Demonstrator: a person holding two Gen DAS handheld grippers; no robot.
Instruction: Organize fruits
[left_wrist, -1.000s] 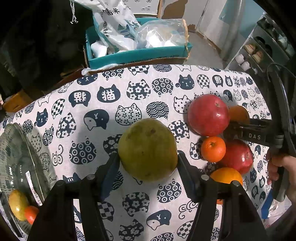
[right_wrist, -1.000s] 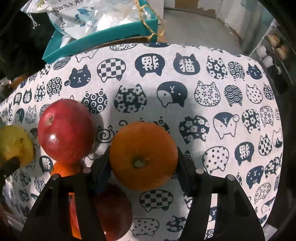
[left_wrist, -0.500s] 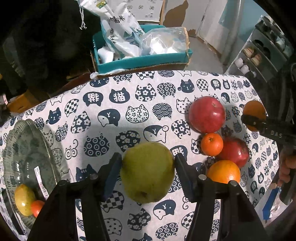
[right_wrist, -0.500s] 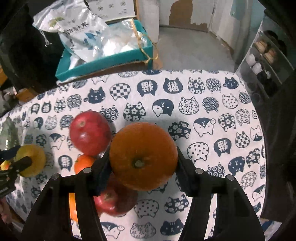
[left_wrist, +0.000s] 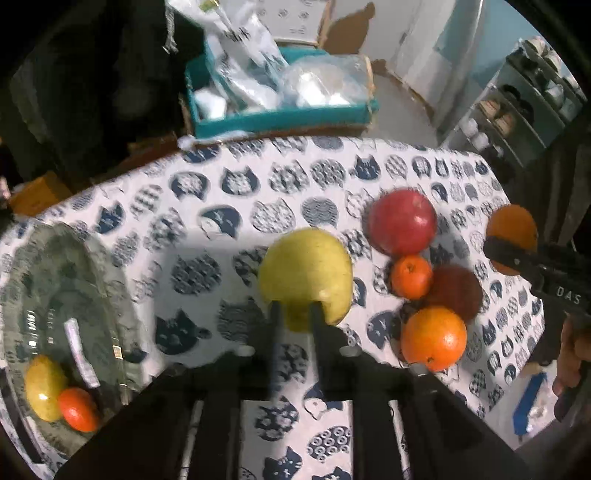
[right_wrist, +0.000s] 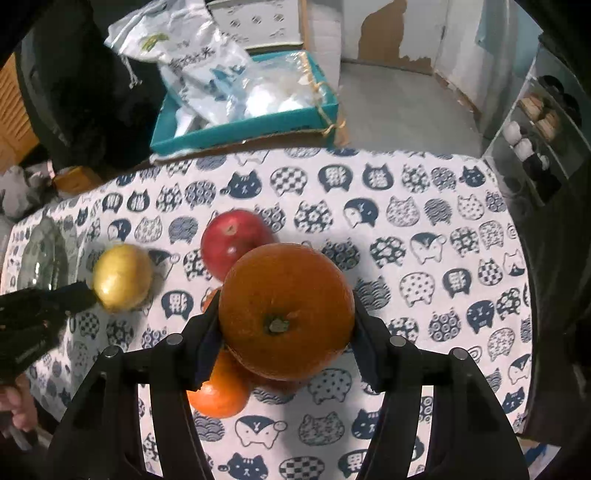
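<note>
two wrist views, each looking steeply down along its own fingers at close range.
both share the cat-print tablecloth (left_wrist: 229, 266), pear (left_wrist: 304, 277) and red apple (right_wrist: 236, 247) ahead.

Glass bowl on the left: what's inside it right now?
In the bowl: one yellow fruit and a small orange one touching it, plus a label strip. The near rim runs out of view.

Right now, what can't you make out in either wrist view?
- Left view: whether the left tool touches the pear. There is motion blur, and its fingers cover the pear's lower edge.
- Left view: the bowl is cut off by the left edge, and its label is too blurred to read.
- Right view: the held orange hides most of the fruit pile behind it.
</note>
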